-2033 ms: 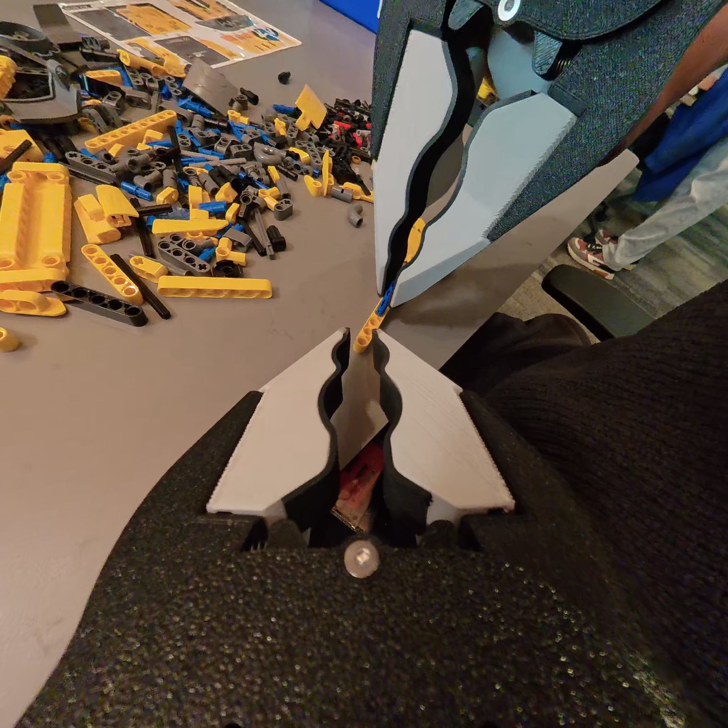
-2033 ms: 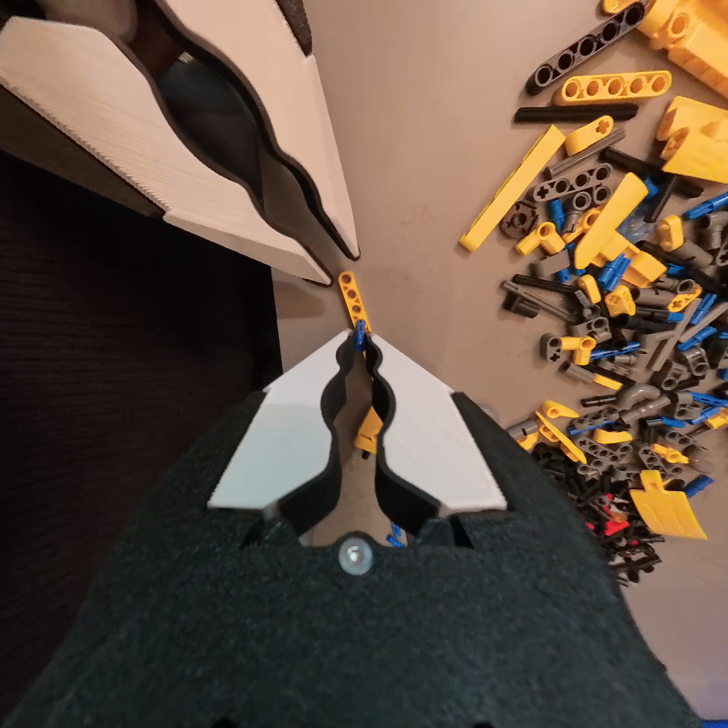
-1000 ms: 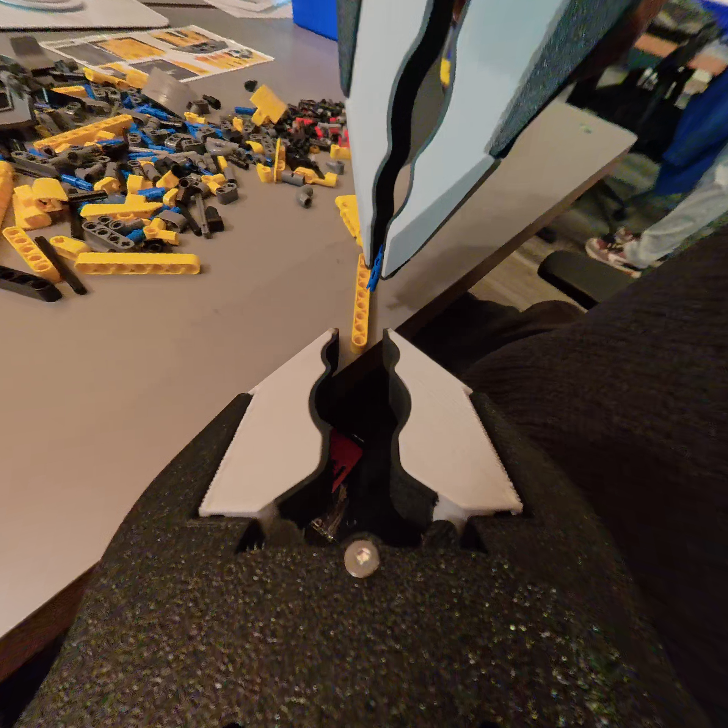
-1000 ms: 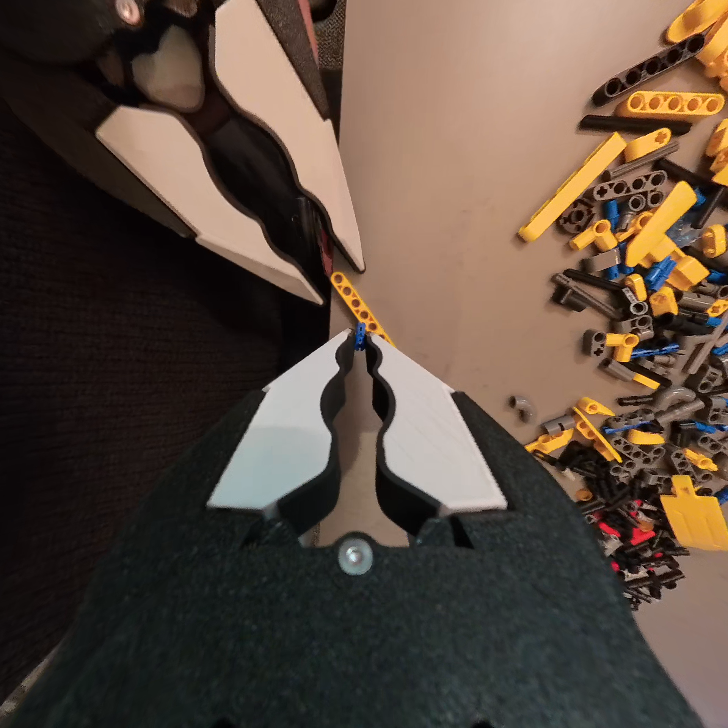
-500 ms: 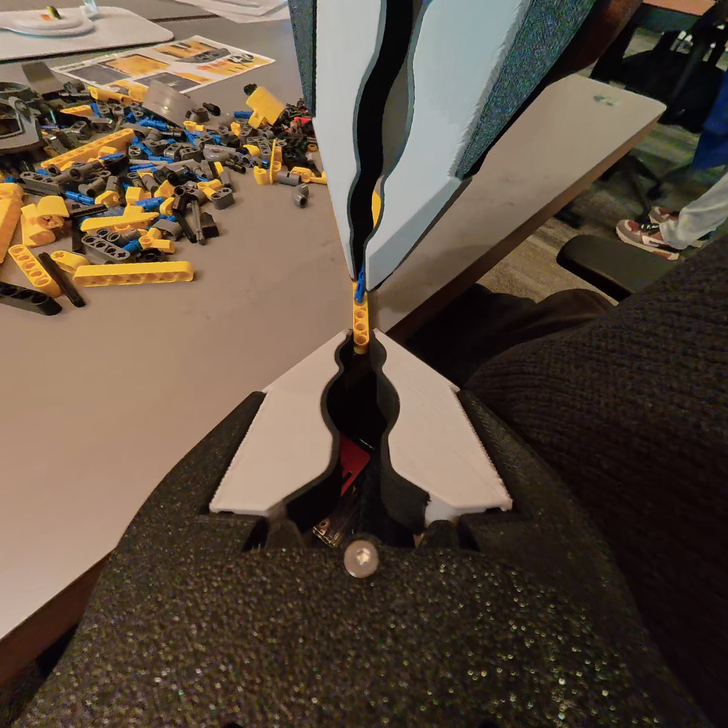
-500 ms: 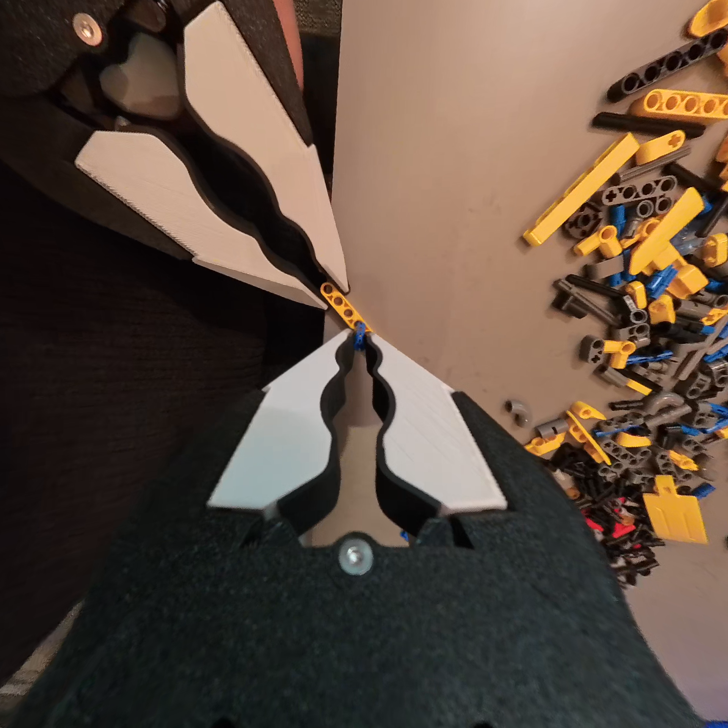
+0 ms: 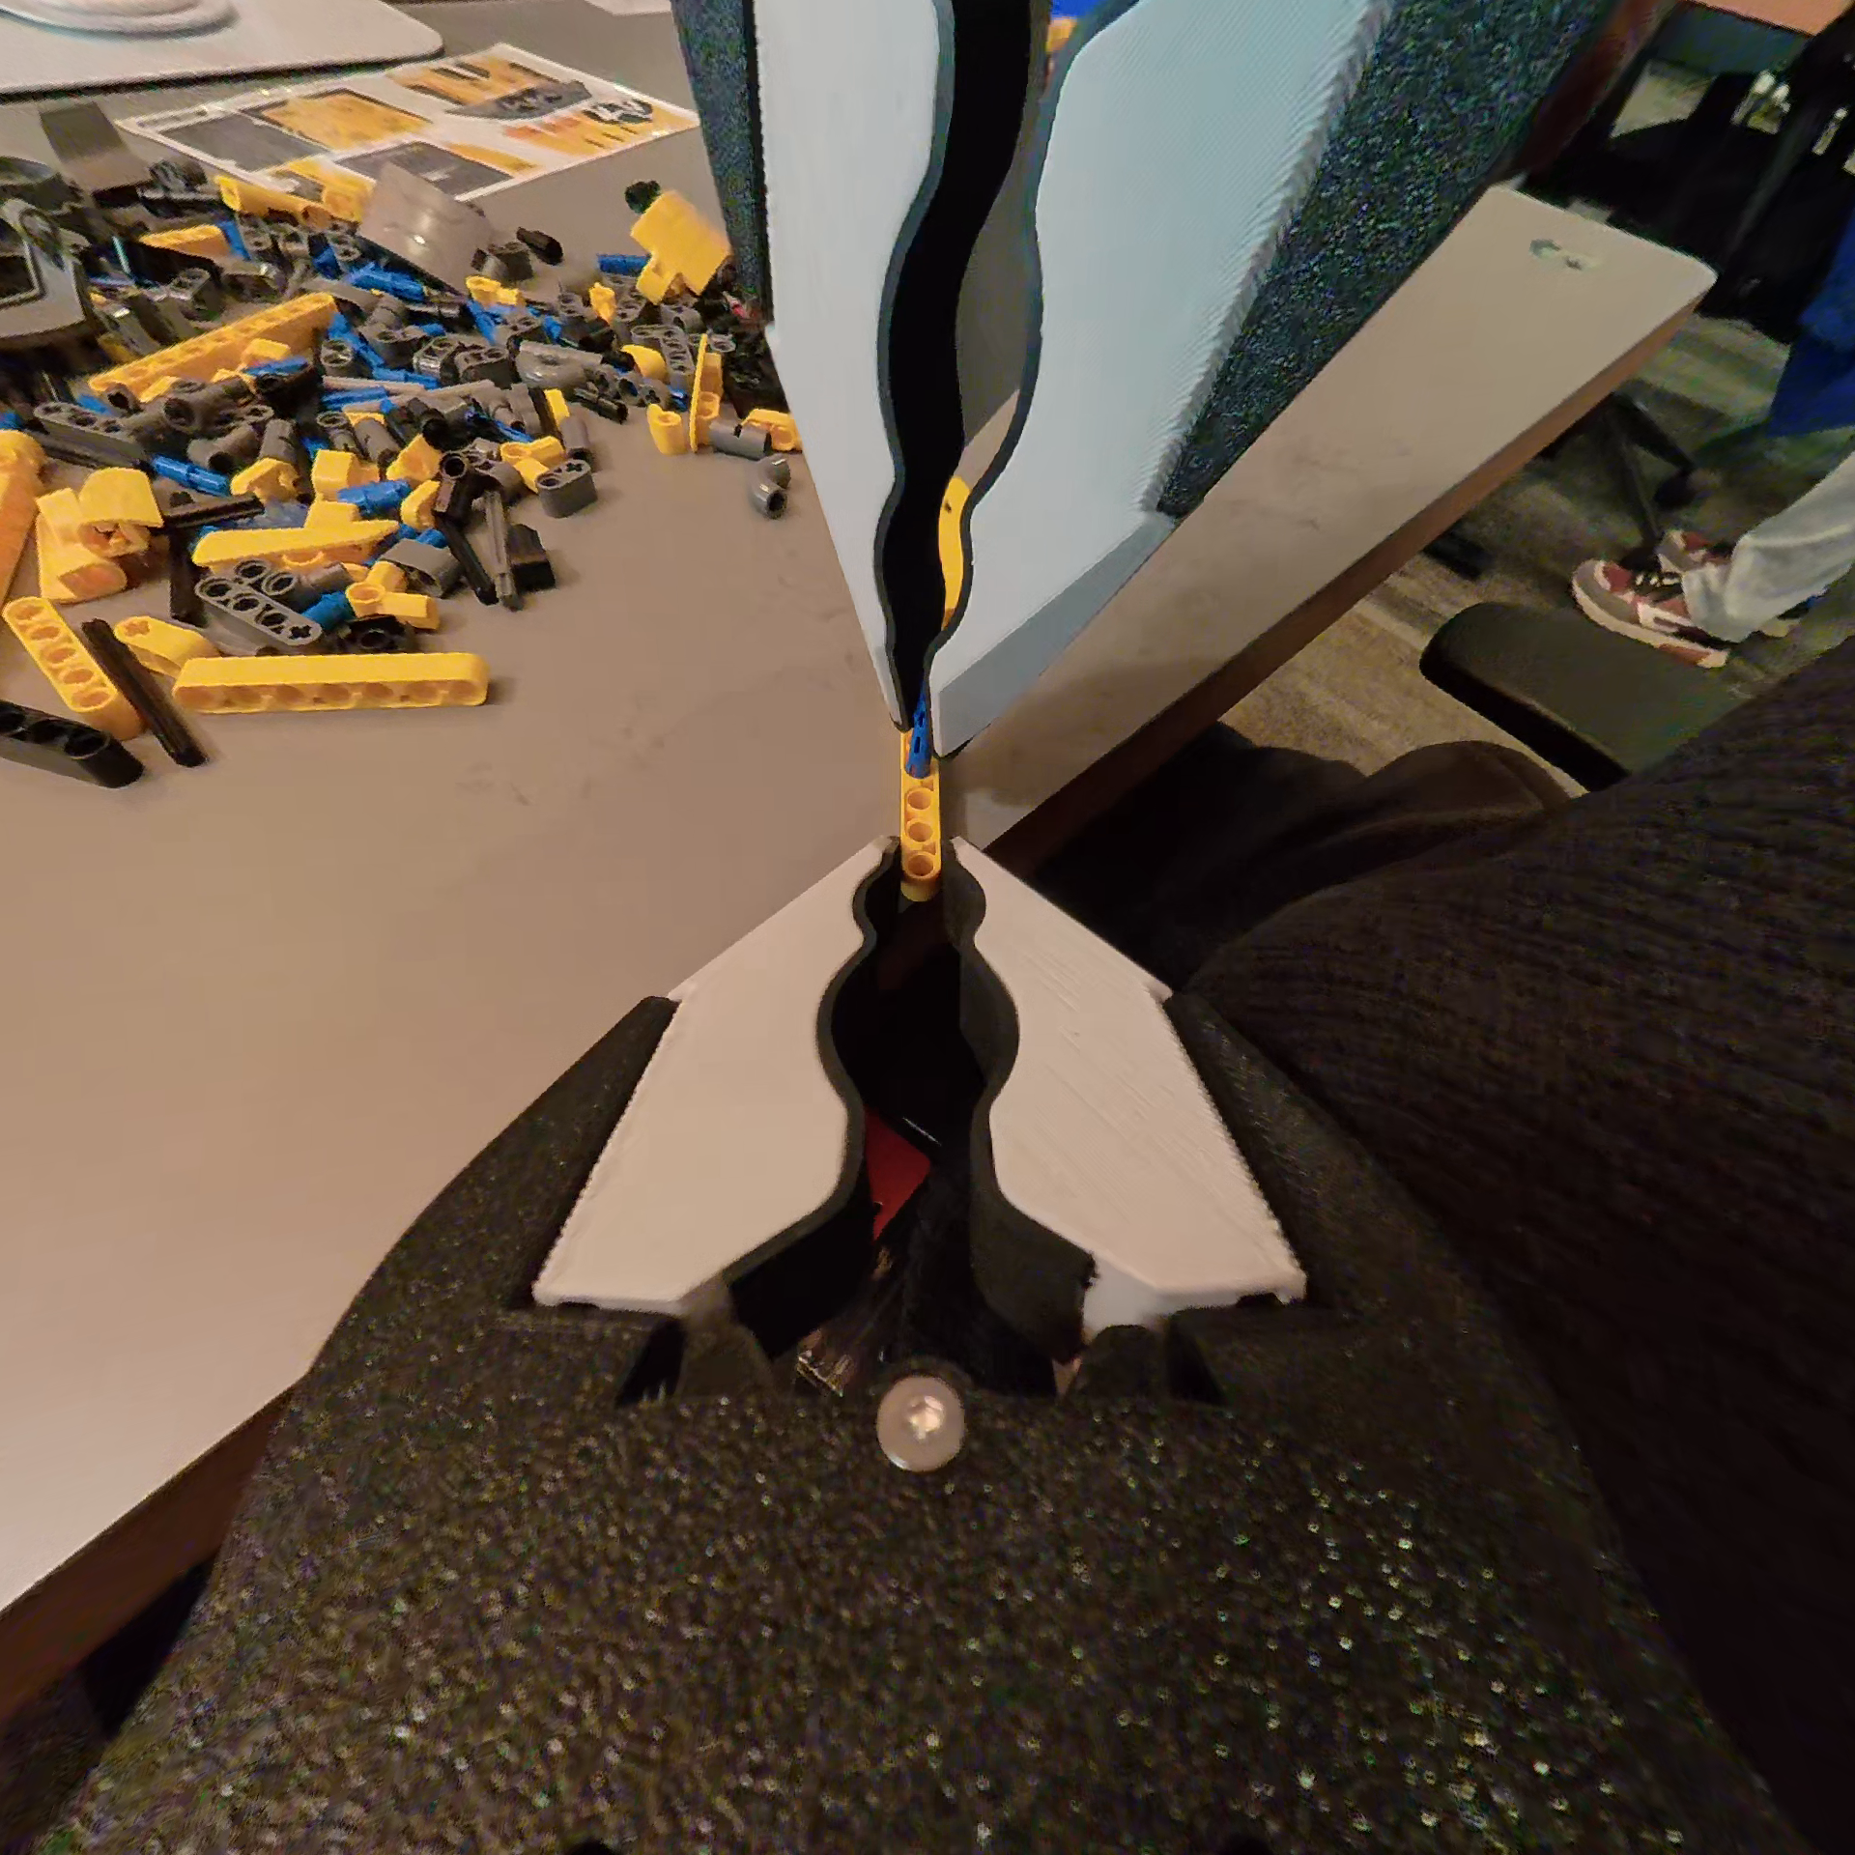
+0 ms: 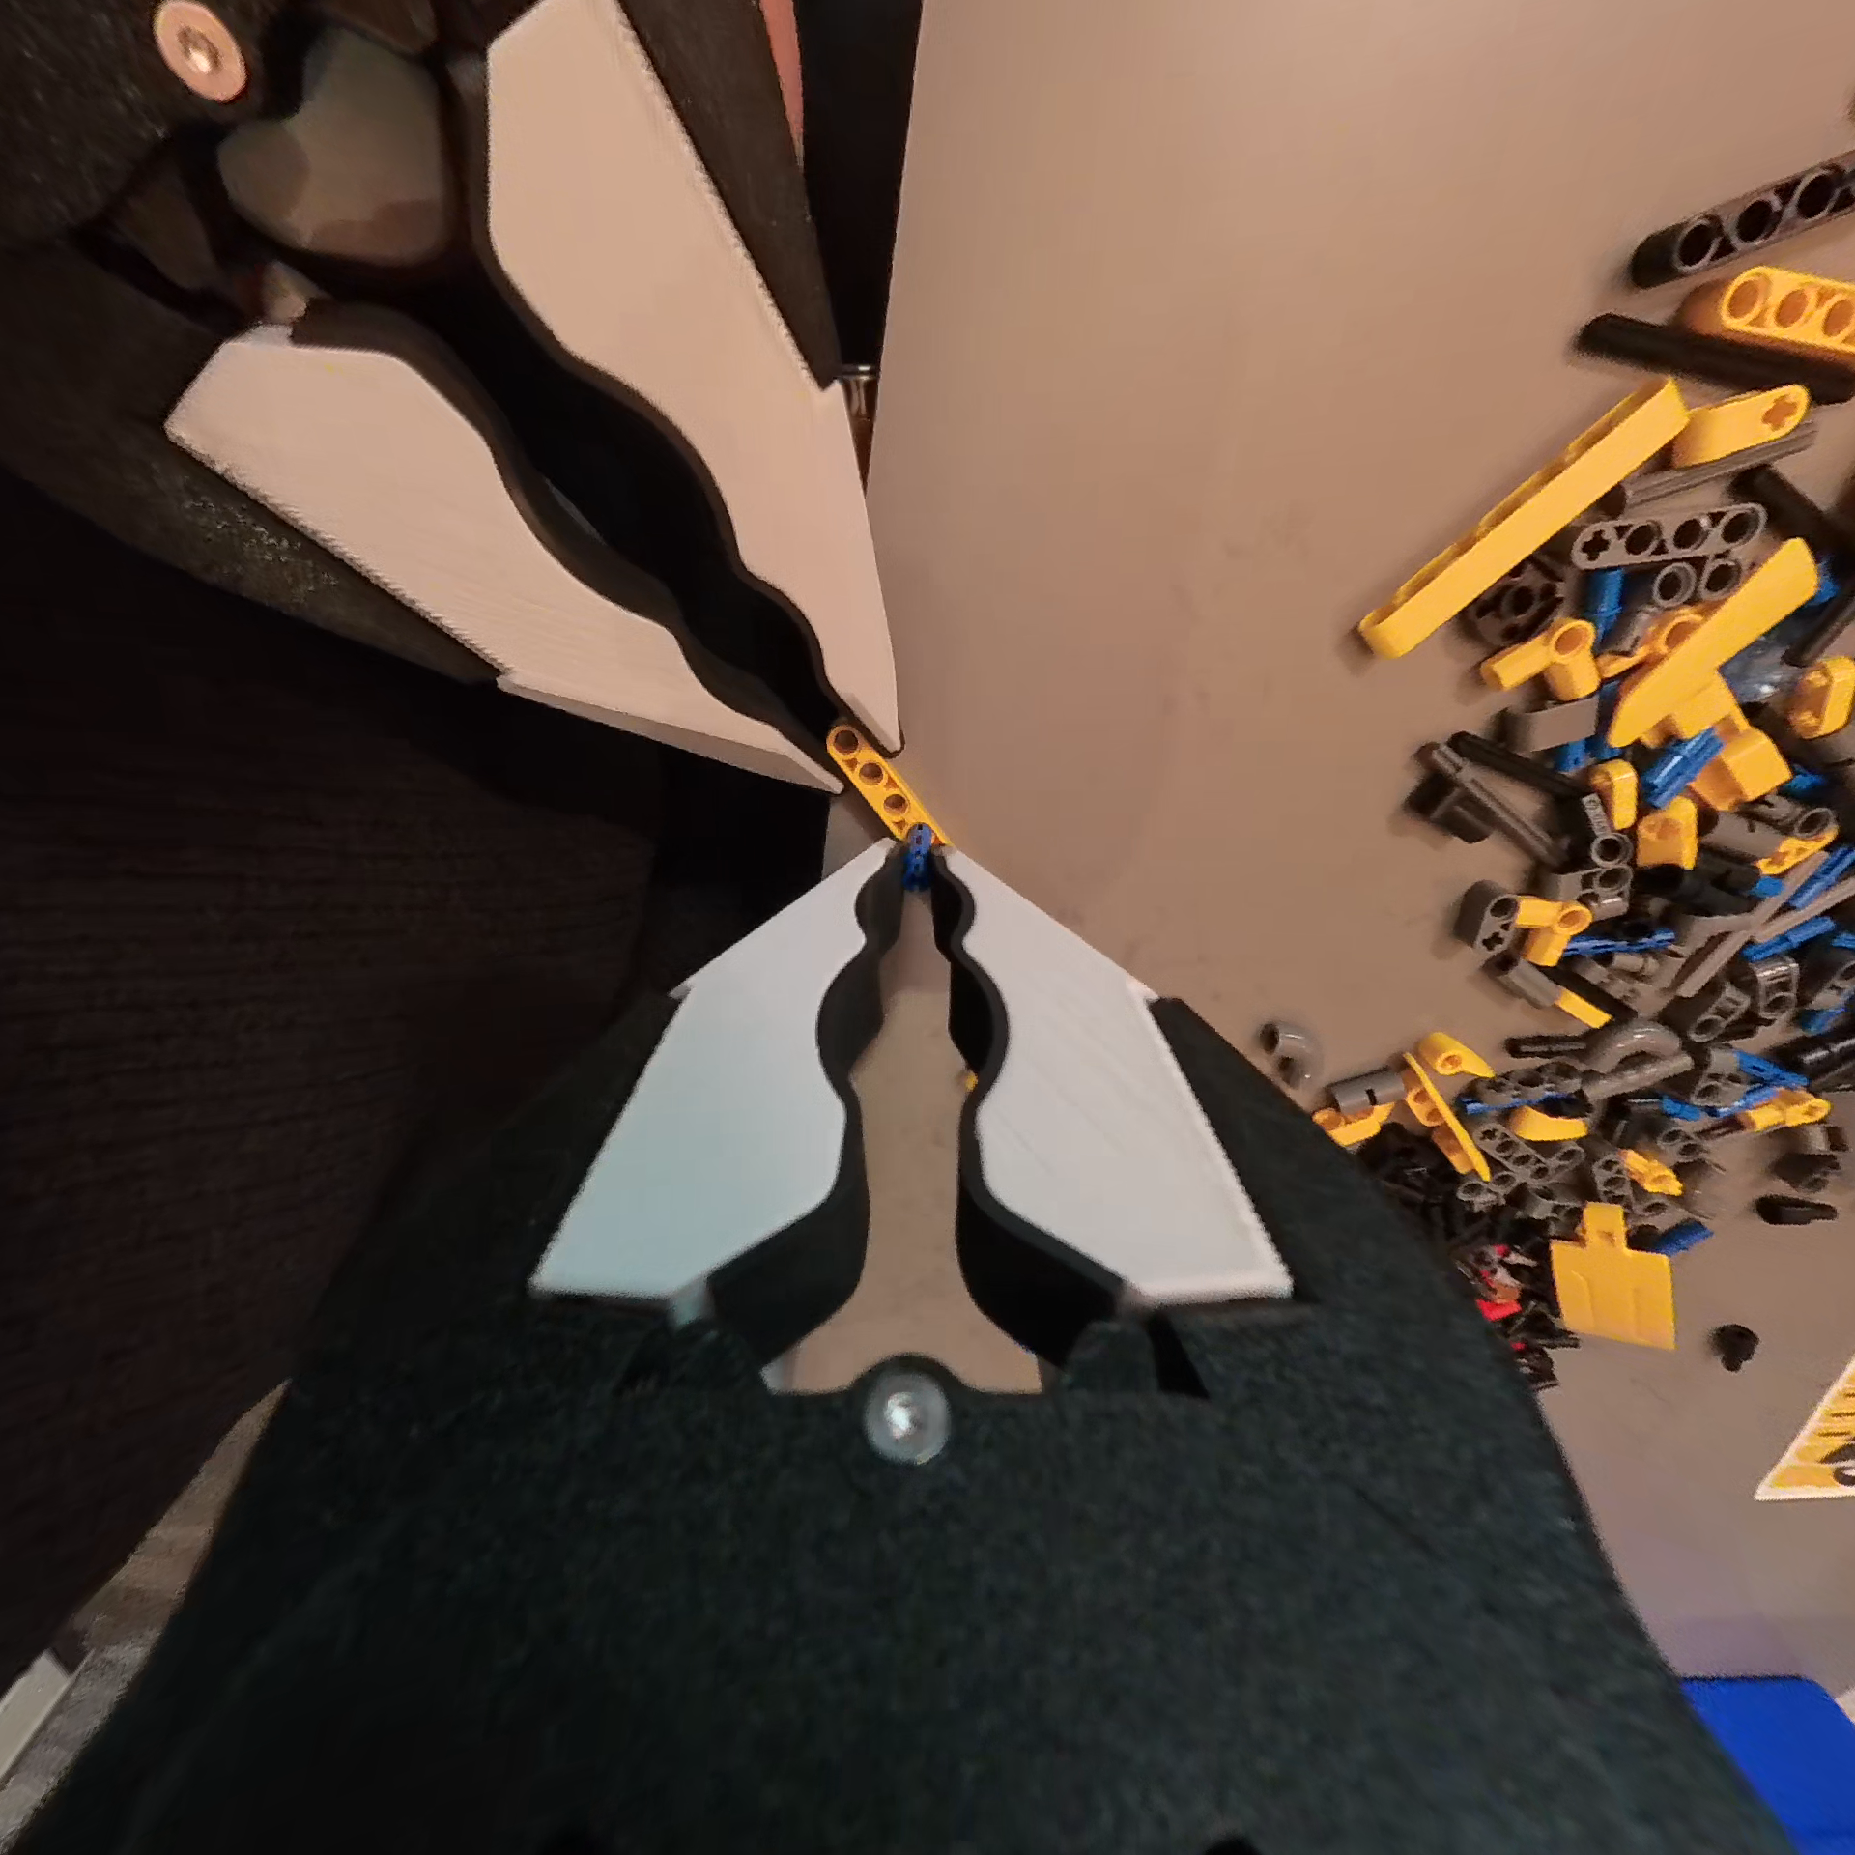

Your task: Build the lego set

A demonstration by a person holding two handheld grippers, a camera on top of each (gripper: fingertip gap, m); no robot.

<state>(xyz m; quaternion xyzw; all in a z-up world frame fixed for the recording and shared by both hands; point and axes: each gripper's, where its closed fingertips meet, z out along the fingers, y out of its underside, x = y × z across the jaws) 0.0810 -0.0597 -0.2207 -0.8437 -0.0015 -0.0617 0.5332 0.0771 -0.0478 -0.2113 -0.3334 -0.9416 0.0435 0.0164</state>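
My left gripper (image 7: 918, 853) is shut on one end of a small yellow beam with holes (image 7: 919, 813), held in the air over the grey table's near edge. My right gripper (image 8: 915, 858) is shut on a small blue pin (image 8: 915, 853) and presses it against the beam's other end (image 8: 883, 783). In the left wrist view the right gripper (image 7: 918, 718) comes down from above, tip to tip with mine. In the right wrist view the left gripper (image 8: 858, 748) reaches in from the upper left.
A pile of yellow, grey, black and blue building pieces (image 7: 331, 422) lies on the grey table (image 7: 351, 954), with a long yellow beam (image 7: 331, 693) nearest. Printed sheets (image 7: 402, 120) lie beyond. A dark knitted sleeve (image 7: 1556, 1104), a chair armrest (image 7: 1566, 693) and a person's shoe (image 7: 1646, 592) are at right. My two grippers' fingertips are within a few centimetres of each other.
The left gripper let the beam go, then closed on its end again. The two grippers drew together tip to tip, with the blue pin staying at the beam's far end.
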